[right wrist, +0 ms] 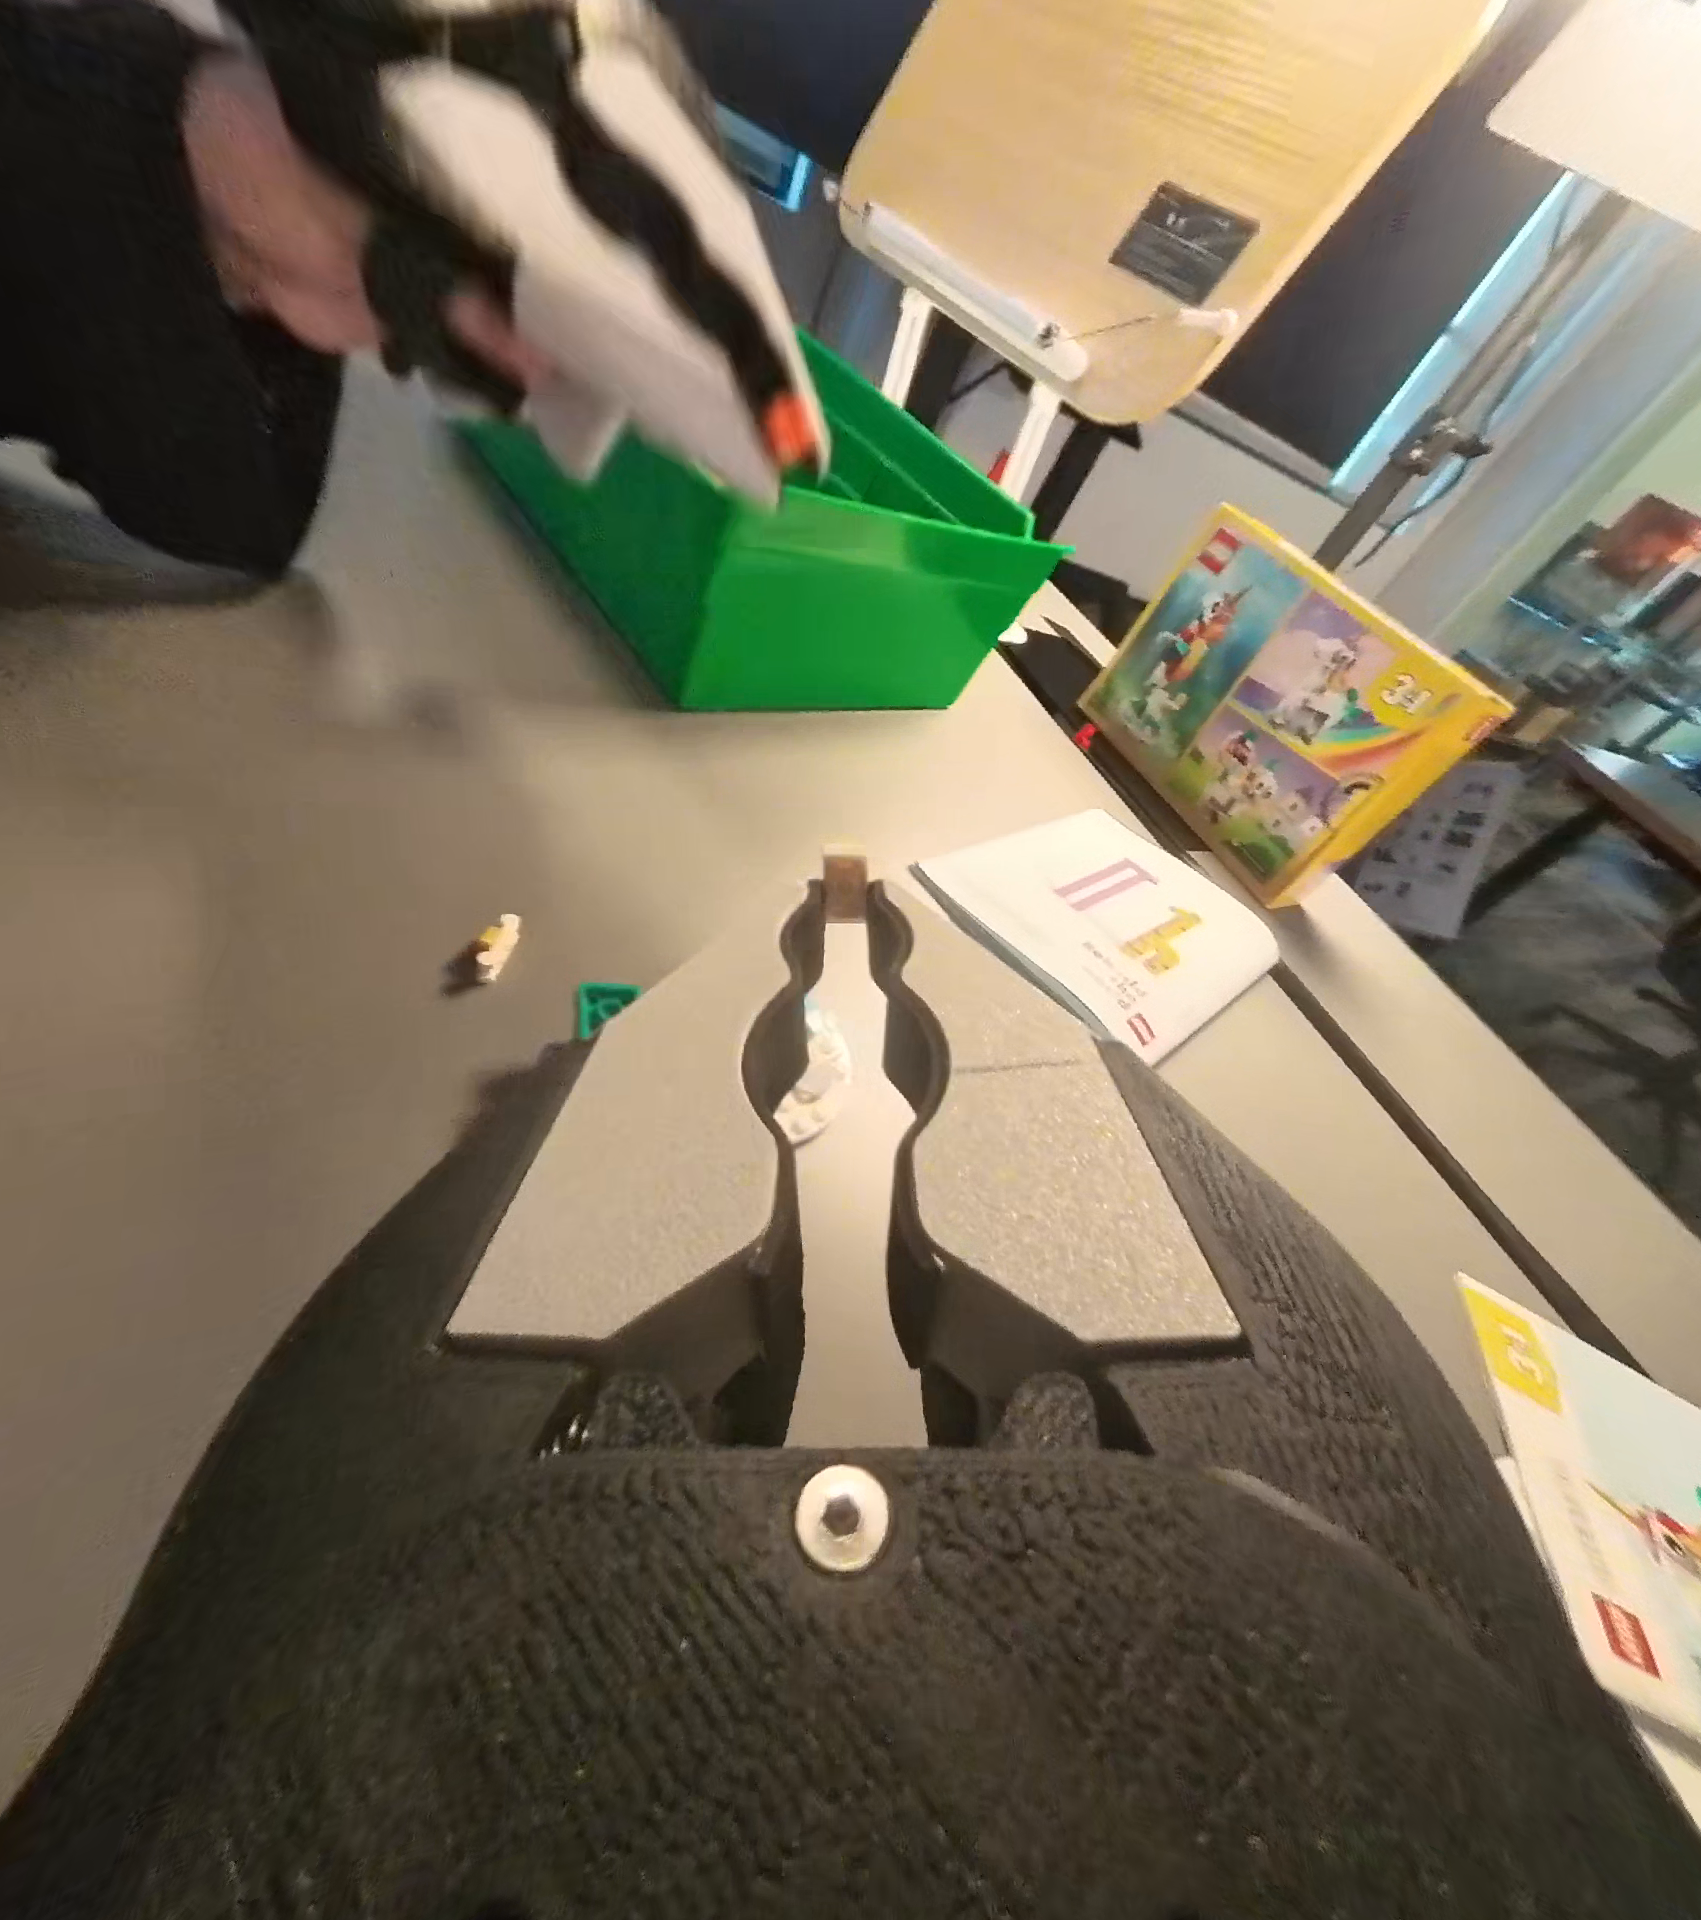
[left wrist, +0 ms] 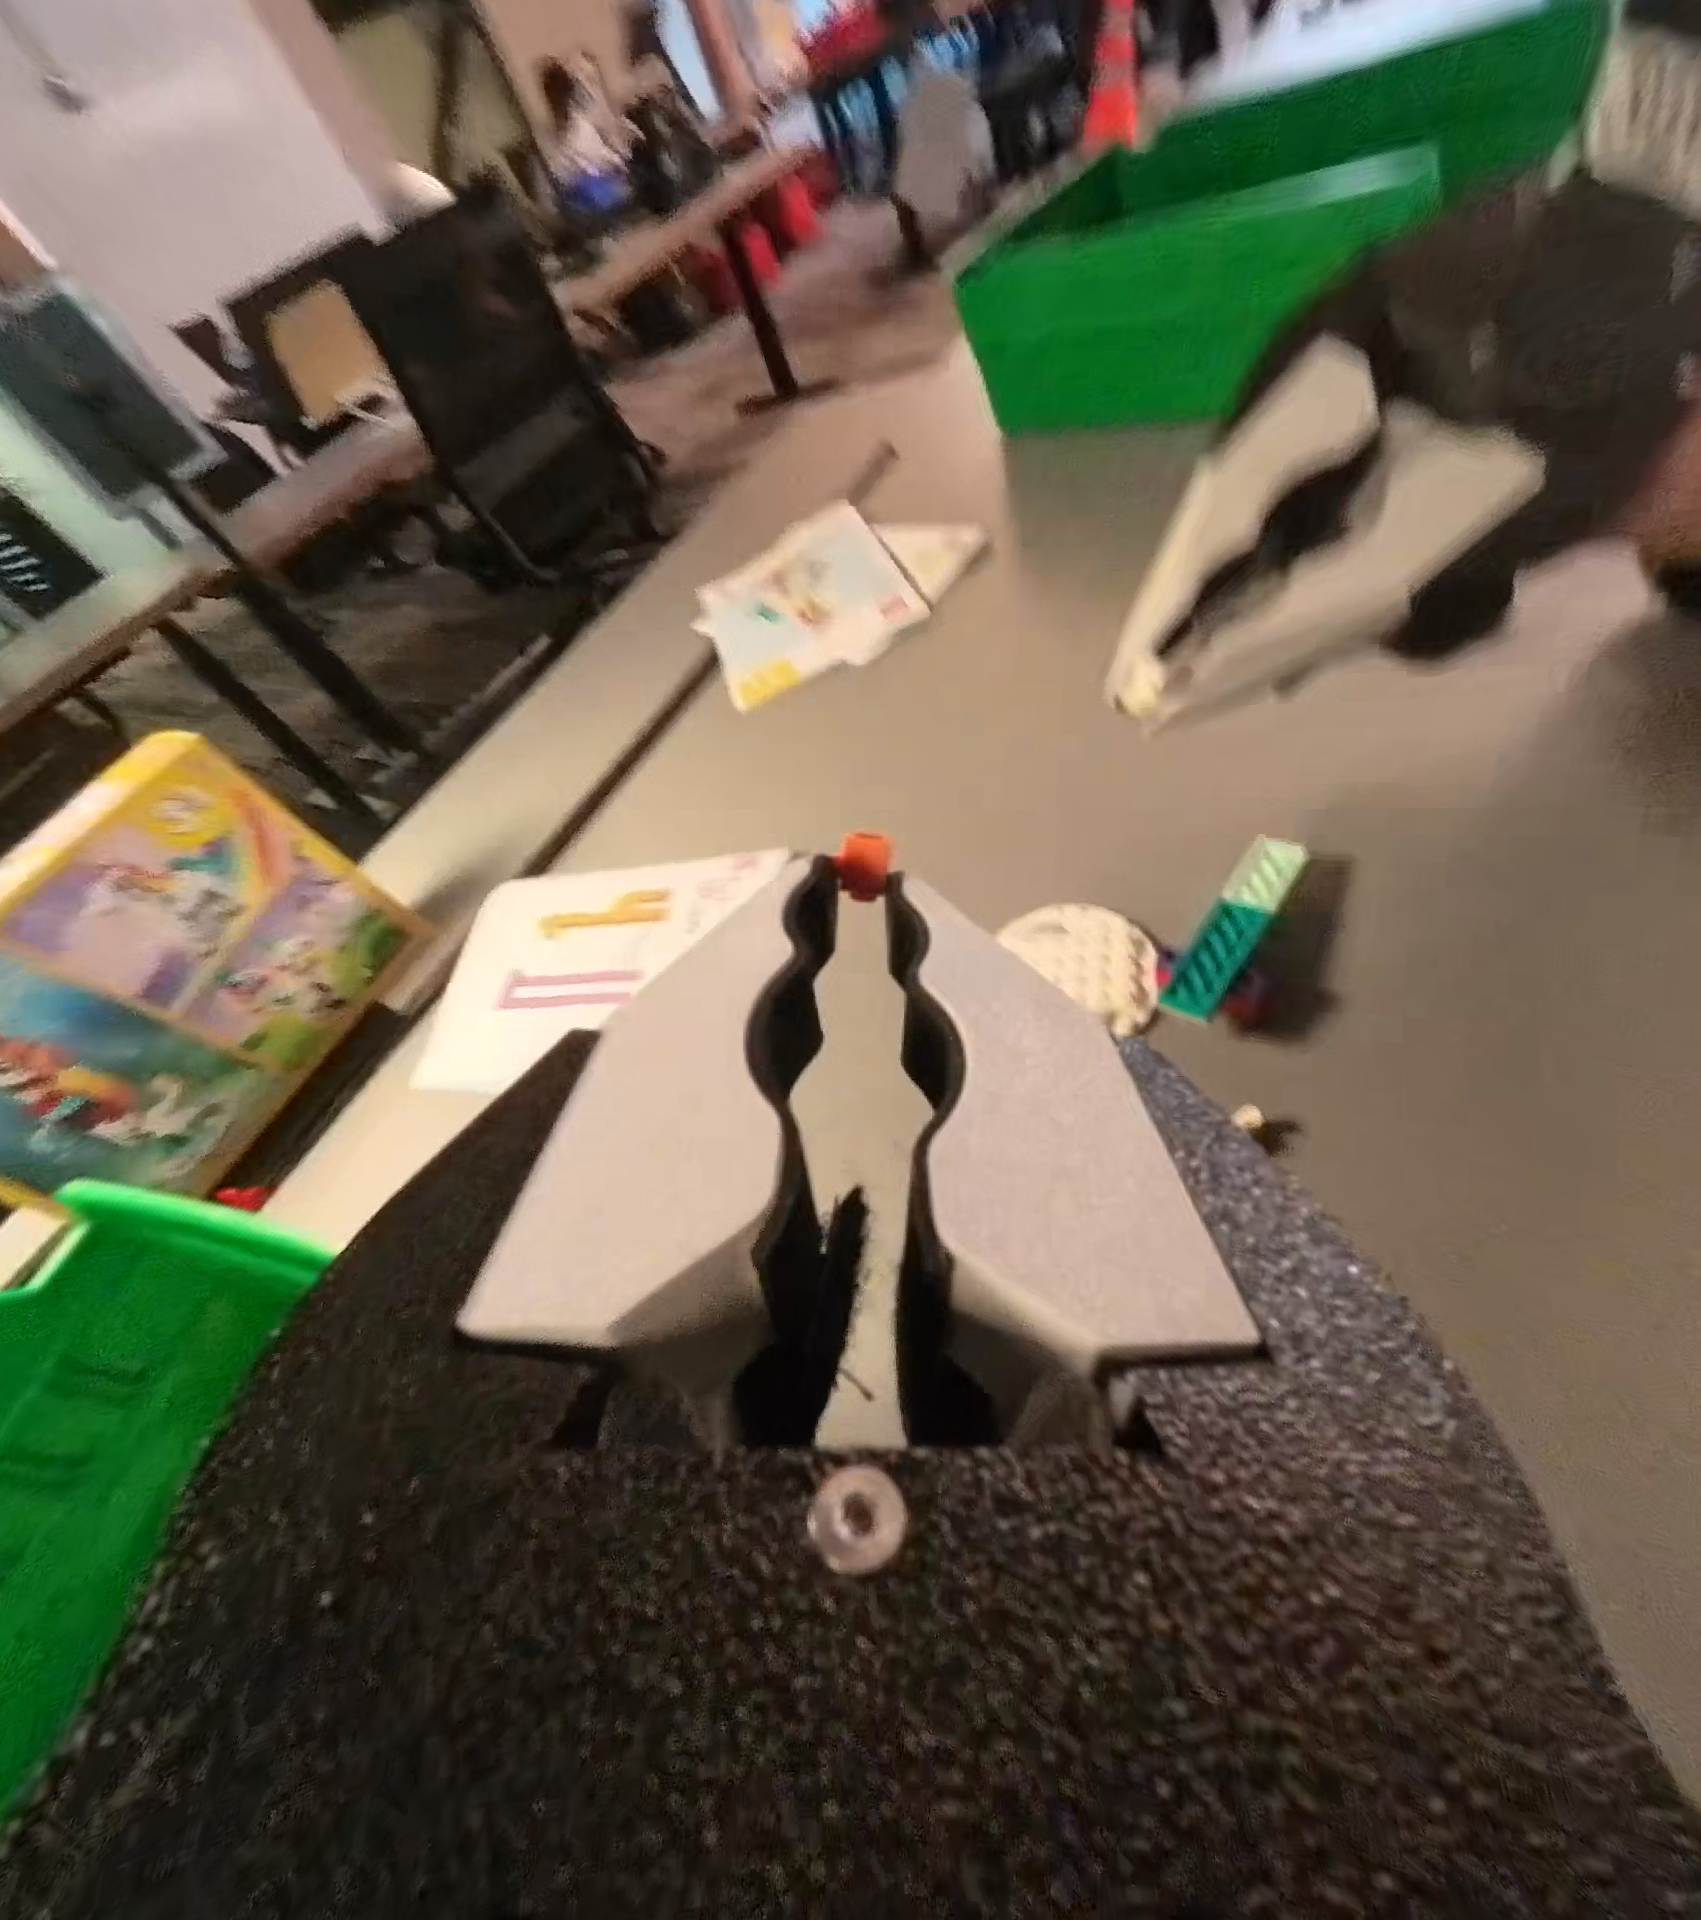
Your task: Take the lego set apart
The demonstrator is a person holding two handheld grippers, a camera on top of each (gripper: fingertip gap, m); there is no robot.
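L gripper point(left wrist: 864, 871) is pinching an orange stud point(left wrist: 862, 862); R gripper point(right wrist: 847, 891) is clamping a small tan piece point(right wrist: 845, 871), shape unclear. Lego remnant point(left wrist: 1230, 940) is lying on table point(left wrist: 1448, 1143), partly hidden behind L finger, blurry.

Both tools, left point(left wrist: 864, 878) and right point(right wrist: 844, 896), pinch small pieces.

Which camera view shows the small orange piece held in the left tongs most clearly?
The left wrist view: the orange piece sits sharp and near between the tips of the left tongs. The right wrist view shows it only as a blurred orange spot over the green bin.
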